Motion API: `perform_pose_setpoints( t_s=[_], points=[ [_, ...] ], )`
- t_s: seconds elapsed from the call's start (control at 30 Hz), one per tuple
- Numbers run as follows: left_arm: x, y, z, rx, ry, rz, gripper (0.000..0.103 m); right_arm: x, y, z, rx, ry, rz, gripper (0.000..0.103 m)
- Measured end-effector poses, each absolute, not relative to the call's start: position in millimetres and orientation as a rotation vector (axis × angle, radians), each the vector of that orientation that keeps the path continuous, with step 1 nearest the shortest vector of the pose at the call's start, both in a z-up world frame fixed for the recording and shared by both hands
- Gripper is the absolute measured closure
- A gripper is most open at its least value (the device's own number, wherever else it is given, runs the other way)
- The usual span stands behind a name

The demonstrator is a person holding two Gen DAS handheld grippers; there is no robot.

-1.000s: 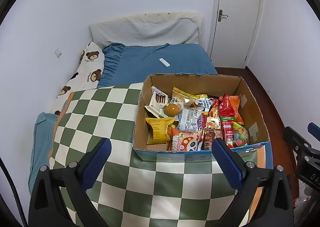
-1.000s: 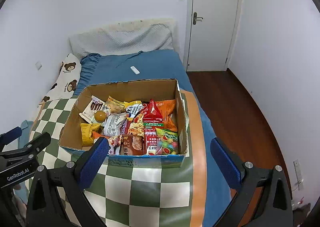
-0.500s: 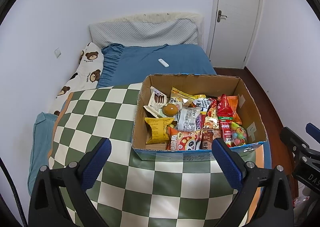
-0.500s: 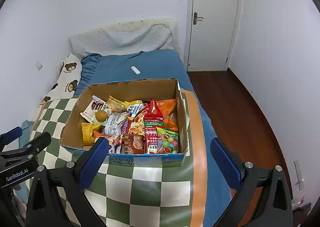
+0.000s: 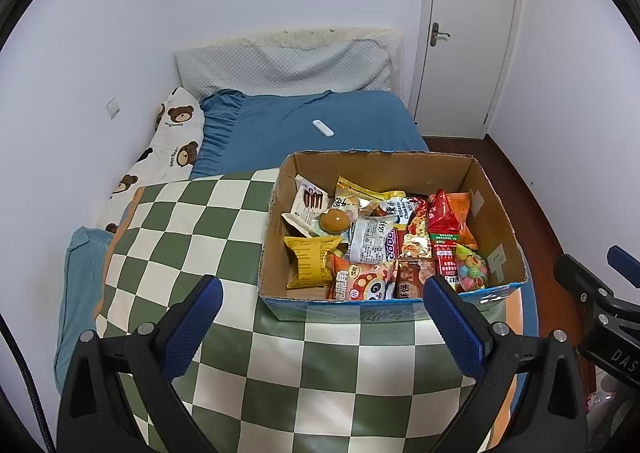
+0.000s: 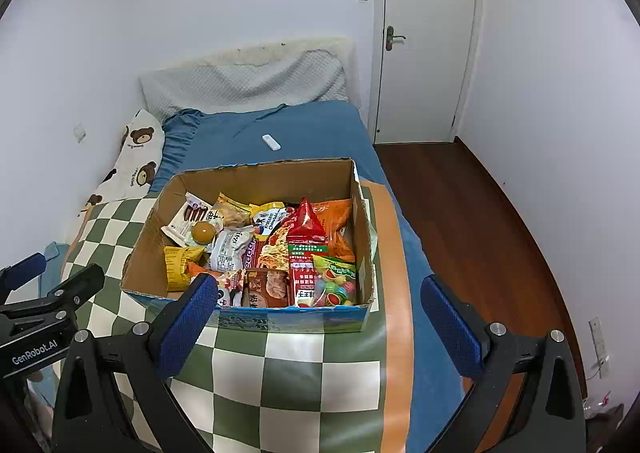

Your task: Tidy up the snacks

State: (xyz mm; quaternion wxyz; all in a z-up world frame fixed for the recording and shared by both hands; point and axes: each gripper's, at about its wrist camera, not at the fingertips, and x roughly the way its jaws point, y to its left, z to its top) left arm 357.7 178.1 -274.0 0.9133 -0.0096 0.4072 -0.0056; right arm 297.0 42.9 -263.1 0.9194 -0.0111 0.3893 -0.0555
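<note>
An open cardboard box point(image 5: 496, 209) point(image 6: 144, 249) full of snack packets stands on a green-and-white checkered blanket point(image 5: 192, 237) point(image 6: 280, 377) on the bed. Inside are a yellow packet point(image 5: 308, 261), a red packet point(image 6: 306, 223), a round orange snack point(image 5: 335, 220) and several others. My left gripper point(image 5: 320, 317) is open and empty, above the blanket in front of the box. My right gripper point(image 6: 318, 317) is open and empty, before the box's near wall. Each gripper shows at the edge of the other's view.
A blue bedsheet point(image 5: 304, 125) with a small white remote point(image 5: 322, 128) lies behind the box. A bear-print pillow point(image 5: 168, 149) is at the left, a grey headboard cushion point(image 5: 280, 65) behind. A white door point(image 6: 424, 37) and wooden floor point(image 6: 472, 221) are at the right.
Both grippers have pulled back slightly from the box; it sits a little higher and smaller in both views. Jaws stay open.
</note>
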Motion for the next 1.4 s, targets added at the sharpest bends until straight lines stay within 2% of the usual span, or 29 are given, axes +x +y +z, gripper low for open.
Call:
perform_pose_setpoints(
  t_s=[1.4],
  points=[
    [352.2, 180.1, -268.5, -0.031, 0.836, -0.006, 0.0, 288.3, 47.1, -254.5, -0.015, 0.793, -0.103, 0.0]
  ],
)
